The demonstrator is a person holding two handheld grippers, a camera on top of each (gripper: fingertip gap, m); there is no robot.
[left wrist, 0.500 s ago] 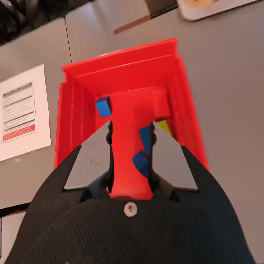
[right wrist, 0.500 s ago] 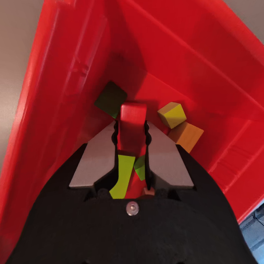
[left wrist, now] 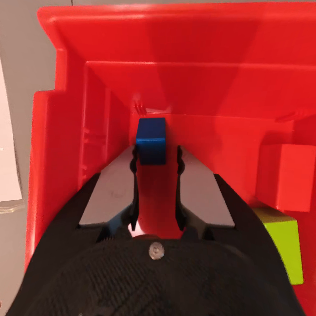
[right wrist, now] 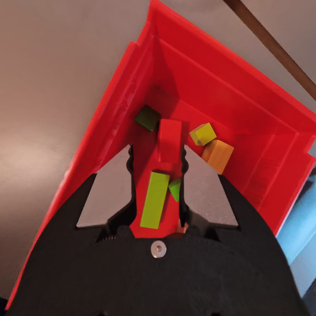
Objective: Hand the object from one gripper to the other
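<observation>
Gray table [right wrist: 51, 85] holds the red bin [left wrist: 205, 42], and both grippers are down in it. Half a second ago the right gripper [right wrist: 157, 153] squeezed the red block [right wrist: 169, 140]; now its fingers are wide and the block is loose between them. Left gripper [left wrist: 156, 153] has dropped closer, fingers apart around the blue block [left wrist: 151, 142], not squeezing, so nothing is handed over.

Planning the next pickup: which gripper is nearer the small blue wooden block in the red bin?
Left. The left gripper straddles the blue block, jaws open; the right gripper hangs over other blocks.
</observation>
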